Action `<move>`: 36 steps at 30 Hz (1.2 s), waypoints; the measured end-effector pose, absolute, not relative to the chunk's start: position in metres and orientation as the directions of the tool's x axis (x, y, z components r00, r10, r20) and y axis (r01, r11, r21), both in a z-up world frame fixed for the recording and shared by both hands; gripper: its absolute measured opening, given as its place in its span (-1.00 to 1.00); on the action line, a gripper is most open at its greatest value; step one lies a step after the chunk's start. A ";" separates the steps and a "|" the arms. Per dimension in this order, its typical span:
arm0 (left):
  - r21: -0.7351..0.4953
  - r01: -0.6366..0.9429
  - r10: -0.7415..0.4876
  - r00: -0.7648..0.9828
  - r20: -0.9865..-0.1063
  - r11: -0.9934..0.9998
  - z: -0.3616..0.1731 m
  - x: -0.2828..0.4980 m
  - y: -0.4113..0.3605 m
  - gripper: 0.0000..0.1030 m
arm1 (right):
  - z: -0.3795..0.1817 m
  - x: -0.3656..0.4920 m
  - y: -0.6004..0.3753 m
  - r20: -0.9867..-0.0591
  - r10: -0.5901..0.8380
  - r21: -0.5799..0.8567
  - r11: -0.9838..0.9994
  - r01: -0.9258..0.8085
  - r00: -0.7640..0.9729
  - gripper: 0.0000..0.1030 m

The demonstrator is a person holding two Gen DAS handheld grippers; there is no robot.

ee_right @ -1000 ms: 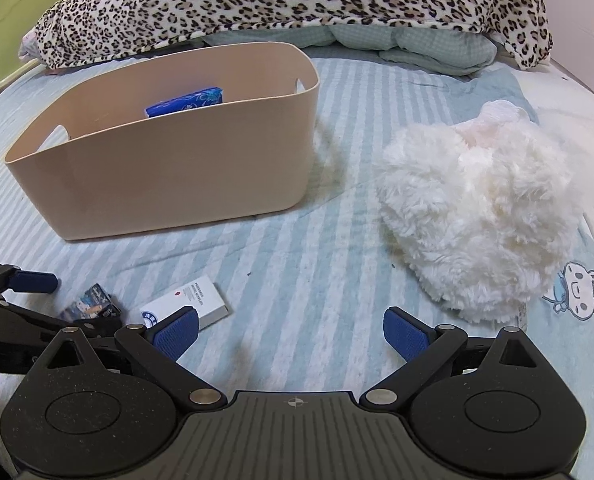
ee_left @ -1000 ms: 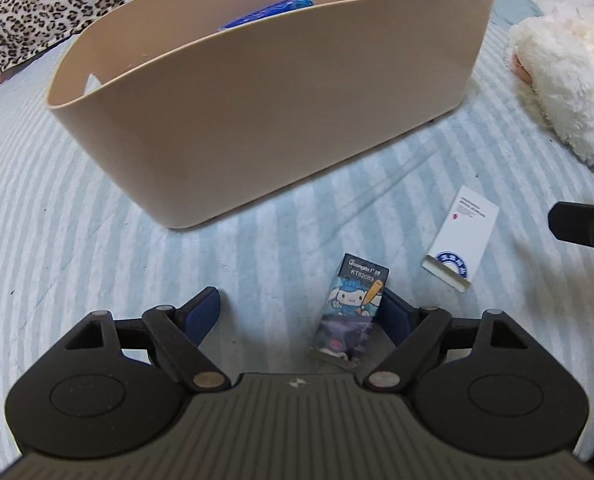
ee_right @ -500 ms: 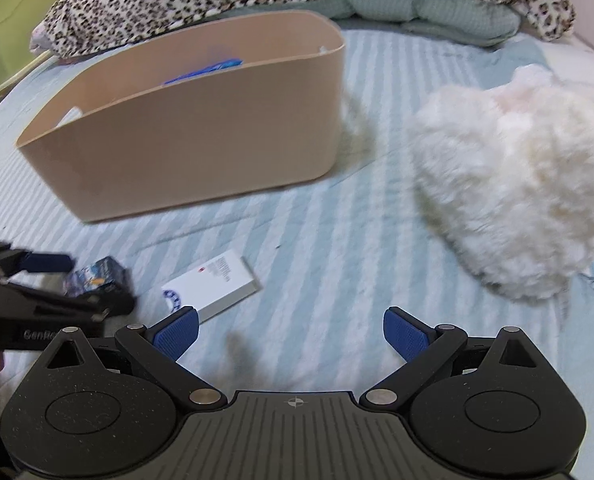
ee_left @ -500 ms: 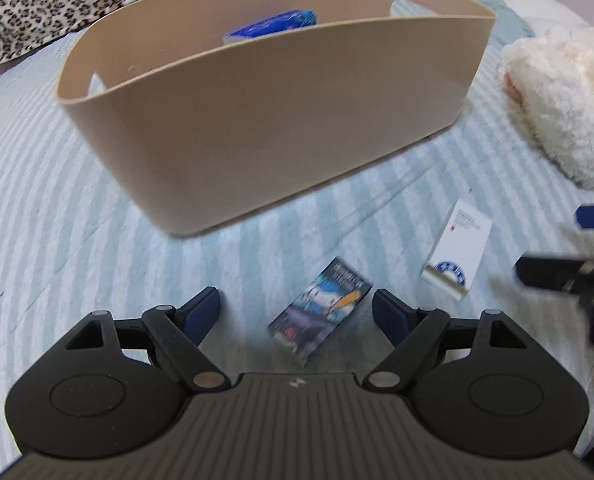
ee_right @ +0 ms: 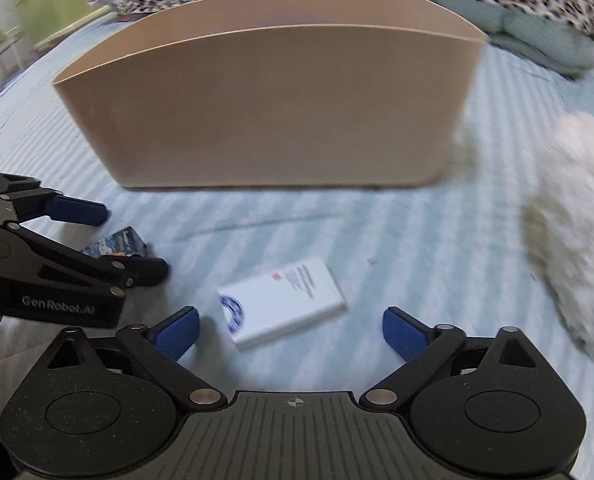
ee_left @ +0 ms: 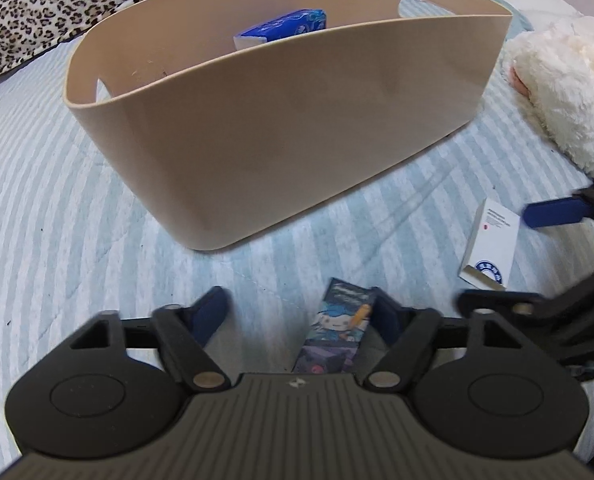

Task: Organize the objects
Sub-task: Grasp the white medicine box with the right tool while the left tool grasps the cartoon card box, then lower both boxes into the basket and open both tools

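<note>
A small dark cartoon box (ee_left: 339, 326) lies on the striped bedspread between the fingers of my open left gripper (ee_left: 297, 316), against its right finger. It also shows in the right wrist view (ee_right: 115, 245), inside the left gripper (ee_right: 129, 240). A white box (ee_right: 283, 300) with a blue seal lies between the fingers of my open right gripper (ee_right: 291, 330); it also shows in the left wrist view (ee_left: 491, 246). A beige bin (ee_left: 281, 136) stands behind, holding a blue packet (ee_left: 285, 28).
A white fluffy plush (ee_right: 577, 232) lies to the right of the bin (ee_right: 273, 108). A leopard-print blanket (ee_left: 37, 12) and green pillows (ee_right: 537, 36) lie at the back. A green container (ee_right: 37, 4) stands at the far left.
My right gripper has moved left and down until its fingers flank the white box. My left gripper has shifted so the cartoon box sits against its right finger. Both stay open.
</note>
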State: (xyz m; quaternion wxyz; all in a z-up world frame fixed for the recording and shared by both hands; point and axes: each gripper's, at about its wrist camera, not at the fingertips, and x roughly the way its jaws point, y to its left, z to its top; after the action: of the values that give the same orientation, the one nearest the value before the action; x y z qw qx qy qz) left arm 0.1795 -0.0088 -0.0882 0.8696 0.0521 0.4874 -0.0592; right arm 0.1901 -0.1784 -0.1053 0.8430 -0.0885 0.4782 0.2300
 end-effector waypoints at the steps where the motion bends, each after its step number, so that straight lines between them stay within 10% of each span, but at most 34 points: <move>1: 0.025 0.163 -0.064 0.518 -0.853 0.986 -0.087 0.179 -0.010 0.08 | -0.107 0.191 -0.174 -0.846 0.299 0.057 0.874 -0.483 0.441 0.61; 5: 0.017 0.186 -0.085 0.528 -0.845 0.982 -0.084 0.174 -0.011 -0.51 | -0.107 0.191 -0.169 -0.834 0.311 0.055 0.868 -0.494 0.455 0.20; 36: 0.068 0.051 0.001 0.795 -0.606 0.996 0.048 0.187 0.017 -0.52 | 0.034 0.222 -0.186 -0.547 0.368 0.082 0.918 -0.389 0.752 0.19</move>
State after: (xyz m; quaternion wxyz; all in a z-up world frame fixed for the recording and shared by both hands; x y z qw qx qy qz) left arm 0.1875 0.0172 0.0482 0.9466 0.0403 0.3195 -0.0131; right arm 0.2216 -0.1859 0.0338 0.9359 -0.0181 0.2881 0.2020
